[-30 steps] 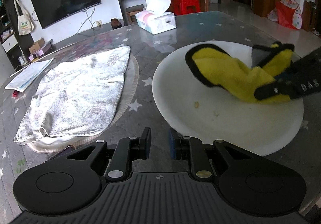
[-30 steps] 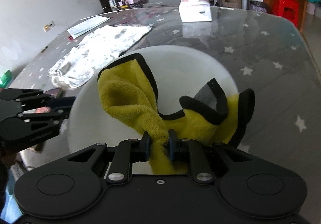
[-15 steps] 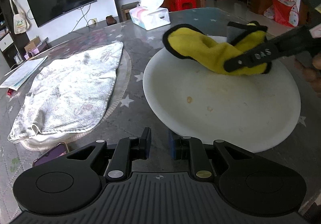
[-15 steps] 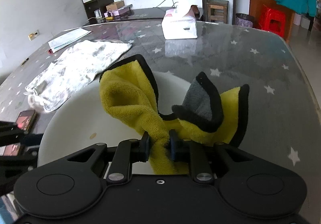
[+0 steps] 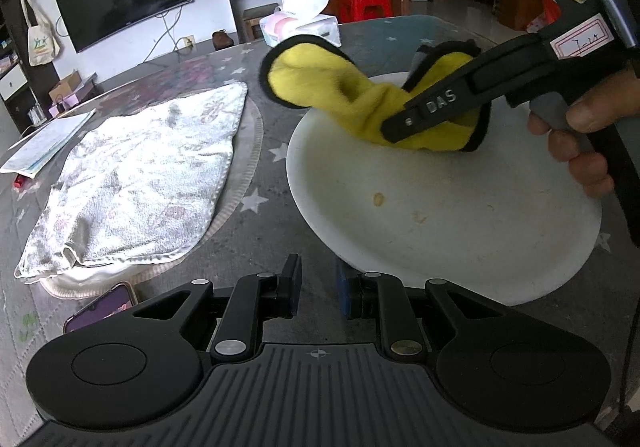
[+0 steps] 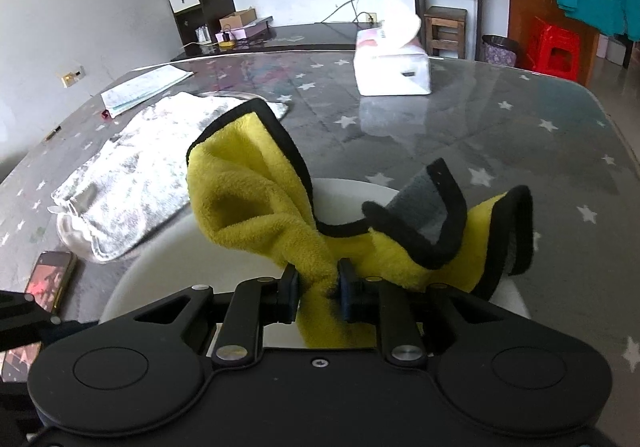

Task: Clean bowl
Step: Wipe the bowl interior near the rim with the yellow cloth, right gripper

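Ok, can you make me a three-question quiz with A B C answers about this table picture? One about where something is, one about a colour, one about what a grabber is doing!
1. Where is the tissue box?
A. behind the white bowl, farther away
B. inside the bowl
C. on the towel

2. What colour is the cloth?
A. red
B. yellow with black edging
C. blue

3. What is the right gripper doing?
A. nothing, empty
B. pinching the cloth
C. holding a phone

Answers: 1 A, it stands beyond the bowl; 2 B, yellow pile, black trim; 3 B, cloth sits squeezed between its fingers.
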`<action>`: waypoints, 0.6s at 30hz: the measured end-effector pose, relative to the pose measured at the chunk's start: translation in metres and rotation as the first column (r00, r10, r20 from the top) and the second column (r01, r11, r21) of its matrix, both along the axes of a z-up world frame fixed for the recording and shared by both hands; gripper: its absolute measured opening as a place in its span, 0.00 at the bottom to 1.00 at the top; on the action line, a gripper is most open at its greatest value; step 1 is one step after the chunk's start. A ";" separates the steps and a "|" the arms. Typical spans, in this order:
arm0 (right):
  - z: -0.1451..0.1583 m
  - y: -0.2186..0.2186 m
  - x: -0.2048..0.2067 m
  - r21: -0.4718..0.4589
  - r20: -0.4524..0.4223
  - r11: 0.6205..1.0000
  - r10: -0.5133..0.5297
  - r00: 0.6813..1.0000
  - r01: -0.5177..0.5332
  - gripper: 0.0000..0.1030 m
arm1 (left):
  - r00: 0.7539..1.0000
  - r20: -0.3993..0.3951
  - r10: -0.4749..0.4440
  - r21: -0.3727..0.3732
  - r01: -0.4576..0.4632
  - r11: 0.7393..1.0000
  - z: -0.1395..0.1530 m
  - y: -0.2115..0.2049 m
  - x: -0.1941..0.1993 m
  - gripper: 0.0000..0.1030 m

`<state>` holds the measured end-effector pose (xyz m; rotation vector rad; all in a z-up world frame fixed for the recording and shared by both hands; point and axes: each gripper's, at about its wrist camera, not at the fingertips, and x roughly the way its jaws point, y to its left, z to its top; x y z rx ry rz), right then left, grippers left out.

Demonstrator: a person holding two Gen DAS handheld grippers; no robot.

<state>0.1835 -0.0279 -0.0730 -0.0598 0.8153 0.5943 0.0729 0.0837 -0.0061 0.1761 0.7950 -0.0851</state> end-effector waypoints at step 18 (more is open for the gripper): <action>0.002 0.010 -0.028 0.082 -0.059 0.994 0.071 0.996 -0.066 0.22 | 1.000 0.001 0.005 -0.004 -0.004 1.000 -0.001 0.000 -0.001 0.19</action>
